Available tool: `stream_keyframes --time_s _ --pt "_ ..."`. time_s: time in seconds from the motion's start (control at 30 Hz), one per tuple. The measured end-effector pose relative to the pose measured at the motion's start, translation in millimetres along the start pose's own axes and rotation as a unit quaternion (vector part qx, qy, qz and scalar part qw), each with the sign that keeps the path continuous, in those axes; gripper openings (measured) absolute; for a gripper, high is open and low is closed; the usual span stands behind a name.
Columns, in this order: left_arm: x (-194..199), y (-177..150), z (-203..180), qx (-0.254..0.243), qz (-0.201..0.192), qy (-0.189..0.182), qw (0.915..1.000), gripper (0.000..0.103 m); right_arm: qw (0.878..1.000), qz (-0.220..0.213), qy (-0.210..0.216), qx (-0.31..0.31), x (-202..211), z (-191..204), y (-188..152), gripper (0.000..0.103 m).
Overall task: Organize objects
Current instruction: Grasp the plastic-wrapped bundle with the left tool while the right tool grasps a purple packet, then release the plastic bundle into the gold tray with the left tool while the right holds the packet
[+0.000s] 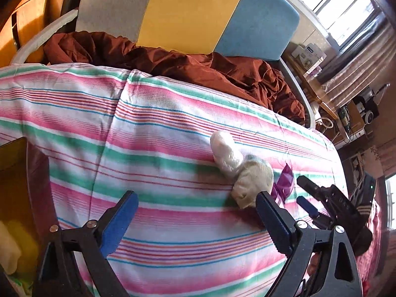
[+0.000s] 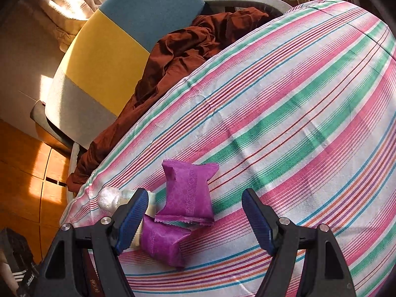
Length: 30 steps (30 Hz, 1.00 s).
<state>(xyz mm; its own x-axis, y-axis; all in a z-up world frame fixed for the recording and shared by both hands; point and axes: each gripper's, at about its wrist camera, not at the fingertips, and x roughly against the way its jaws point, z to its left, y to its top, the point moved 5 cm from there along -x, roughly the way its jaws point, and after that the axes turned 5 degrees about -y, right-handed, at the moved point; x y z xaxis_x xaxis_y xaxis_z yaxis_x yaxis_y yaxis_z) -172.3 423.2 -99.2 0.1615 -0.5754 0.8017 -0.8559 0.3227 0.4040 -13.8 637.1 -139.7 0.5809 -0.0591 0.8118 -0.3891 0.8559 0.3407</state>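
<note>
- Striped bedding (image 1: 160, 128) in pink, green and white covers the bed under both your tools; a rumpled rust-brown sheet (image 1: 198, 66) lies near the grey, yellow and blue headboard (image 1: 195, 12).
- No writing on the packets is readable.
- Your two purple packets (image 2: 185, 193) lie on the bedding, the farther overlapping the nearer, long axes running roughly away from you.
- A white rolled sock (image 1: 252, 183) touches a clear-wrapped white bundle (image 1: 225, 151) just beside the packets.
- Your left gripper (image 1: 195, 212) is spread wide, holding nothing, its right finger against the sock.
- Your right gripper (image 2: 195, 212) is spread too, with the packets just inside its left finger.
</note>
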Motion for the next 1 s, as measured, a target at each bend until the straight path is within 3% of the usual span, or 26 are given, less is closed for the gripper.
stream_keyframes --time_s 0.2,0.33,0.43,0.57,0.67,0.73,0.83,1.0 --pt "-32 23 -9 -0.001 0.005 0.008 1.0000 0.085 1.000 0.001 -0.012 0.027 -11 9 1 0.070" --pt "-54 32 -11 0.006 0.009 0.014 0.9998 0.080 0.998 0.010 -0.033 0.052 -17 12 0 0.049" --pt "-70 34 -16 0.000 0.010 0.020 0.9998 0.074 0.997 0.013 -0.047 0.064 -19 12 0 0.042" --pt "-90 35 -22 -0.005 0.021 0.022 0.9995 0.071 0.991 0.015 -0.088 0.098 -17 13 1 0.040" --pt "-96 37 -28 -0.037 0.014 0.048 0.9981 0.068 0.977 0.004 -0.163 0.137 -13 8 4 0.039" --pt "-96 36 -26 -0.061 0.004 0.063 0.9962 0.048 0.968 0.001 -0.201 0.151 -12 0 8 0.038" --pt "-90 28 -21 -0.104 0.000 0.075 0.9918 0.044 0.964 0.013 -0.215 0.156 -10 -10 13 0.038" --pt "-60 -1 0 -0.099 0.002 0.090 0.9910 0.044 0.962 0.033 -0.211 0.169 -9 -13 13 0.038"
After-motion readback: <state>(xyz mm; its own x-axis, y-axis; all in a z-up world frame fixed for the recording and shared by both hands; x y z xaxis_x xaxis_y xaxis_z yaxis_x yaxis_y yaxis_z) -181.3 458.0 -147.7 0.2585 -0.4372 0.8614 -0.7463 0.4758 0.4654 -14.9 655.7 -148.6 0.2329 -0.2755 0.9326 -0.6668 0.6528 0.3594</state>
